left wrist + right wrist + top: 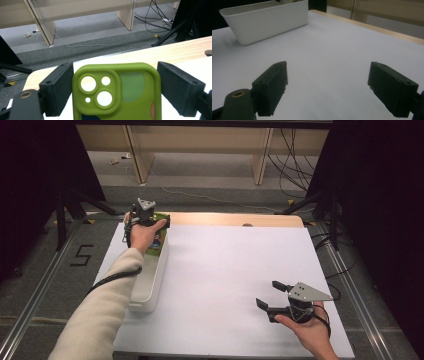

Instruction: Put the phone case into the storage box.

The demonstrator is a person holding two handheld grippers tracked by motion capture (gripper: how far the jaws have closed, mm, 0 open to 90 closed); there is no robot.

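Observation:
A green phone case (117, 95) with round camera cut-outs stands upright between the jaws of my left gripper (116, 87); both jaws touch its long sides, spread wide. From above, the left gripper (150, 220) holds the case (158, 239) over the far end of a white bin (150, 285). My right gripper (270, 295) hovers low over the white table (225, 265) at the near right, open, with nothing between its jaws (328, 82). The same bin (269, 22) lies ahead of it to the left.
A wooden strip (235, 219) runs along the table's far edge. Beyond it are grey floor, cables (295, 160) and wooden furniture legs (261, 155). Black stands flank the table on both sides.

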